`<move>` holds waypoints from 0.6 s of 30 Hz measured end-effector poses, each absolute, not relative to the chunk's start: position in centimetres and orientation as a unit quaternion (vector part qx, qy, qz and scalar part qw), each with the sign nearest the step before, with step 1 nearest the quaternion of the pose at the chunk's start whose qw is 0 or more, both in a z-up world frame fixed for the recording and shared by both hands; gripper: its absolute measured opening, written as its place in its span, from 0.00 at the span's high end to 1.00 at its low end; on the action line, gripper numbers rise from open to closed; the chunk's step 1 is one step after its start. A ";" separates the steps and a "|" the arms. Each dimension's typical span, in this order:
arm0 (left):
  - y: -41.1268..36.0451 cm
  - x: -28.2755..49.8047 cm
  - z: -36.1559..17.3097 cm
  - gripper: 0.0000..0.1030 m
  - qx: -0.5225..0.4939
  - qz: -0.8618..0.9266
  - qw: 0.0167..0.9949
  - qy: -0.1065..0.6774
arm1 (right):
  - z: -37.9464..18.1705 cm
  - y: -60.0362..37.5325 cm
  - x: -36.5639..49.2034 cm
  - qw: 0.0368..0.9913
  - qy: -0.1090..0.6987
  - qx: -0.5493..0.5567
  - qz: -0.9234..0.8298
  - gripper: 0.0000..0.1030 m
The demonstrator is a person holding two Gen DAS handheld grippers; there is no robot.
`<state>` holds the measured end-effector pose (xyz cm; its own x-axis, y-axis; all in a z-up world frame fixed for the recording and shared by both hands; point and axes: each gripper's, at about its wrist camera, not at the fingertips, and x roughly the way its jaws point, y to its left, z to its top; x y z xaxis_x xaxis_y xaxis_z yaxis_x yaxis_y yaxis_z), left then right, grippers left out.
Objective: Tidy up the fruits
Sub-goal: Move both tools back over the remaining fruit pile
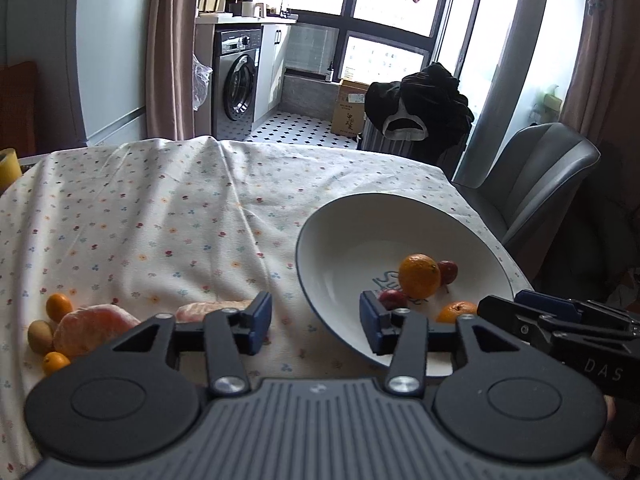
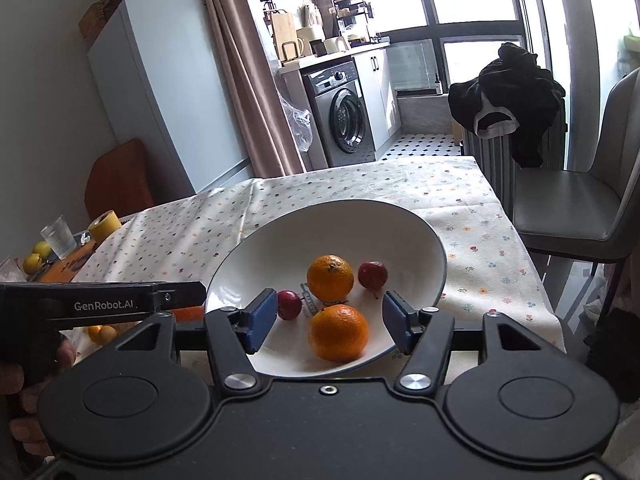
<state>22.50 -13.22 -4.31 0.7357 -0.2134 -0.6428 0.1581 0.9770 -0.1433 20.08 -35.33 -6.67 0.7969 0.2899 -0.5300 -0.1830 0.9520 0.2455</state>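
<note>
Two oranges (image 2: 338, 333) and two small red fruits (image 2: 372, 275) sit in the bowl (image 2: 432, 240) ahead of the empty, spread right hand-held gripper (image 2: 330, 322) — kumquats (image 1: 59, 307) and what look like peeled segments (image 1: 94, 326) wait on the worktop (image 1: 160, 216) left of the spread left hand-held gripper (image 1: 315, 320).

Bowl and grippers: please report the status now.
Left gripper, right gripper open, empty. White bowl holds two oranges, two small red fruits. Peeled citrus, kumquats on the tablecloth. Nothing blocking.

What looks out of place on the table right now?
Nothing spilled or damaged. The tablecloth is rumpled, and peeled citrus pieces, kumquats and a kiwi lie loose on it, outside the bowl holding two oranges and two red fruits.
</note>
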 end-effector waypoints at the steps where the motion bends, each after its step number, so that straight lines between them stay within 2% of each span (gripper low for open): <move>1: -12.9 22.4 -4.2 0.43 -0.038 -0.093 0.932 0.348 | -6.6 -35.1 20.1 0.944 0.293 0.090 0.127 0.40; 3: -12.0 22.2 -4.1 0.29 -0.036 -0.076 0.936 0.341 | -6.5 -34.5 20.1 0.944 0.292 0.087 0.131 0.38; 5: -11.2 22.0 -3.9 0.21 -0.035 -0.061 0.940 0.334 | -6.5 -33.9 20.2 0.943 0.292 0.087 0.138 0.36; 7: -10.4 21.8 -3.8 0.18 -0.034 -0.051 0.942 0.331 | -6.4 -33.5 20.3 0.942 0.293 0.086 0.142 0.32; 11: -8.8 21.4 -3.7 0.14 -0.029 -0.031 0.944 0.327 | -6.1 -32.7 20.2 0.940 0.289 0.094 0.156 0.16; 18: -6.2 20.4 -3.4 0.10 -0.039 -0.007 0.945 0.324 | -5.8 -31.0 20.3 0.938 0.284 0.097 0.174 0.02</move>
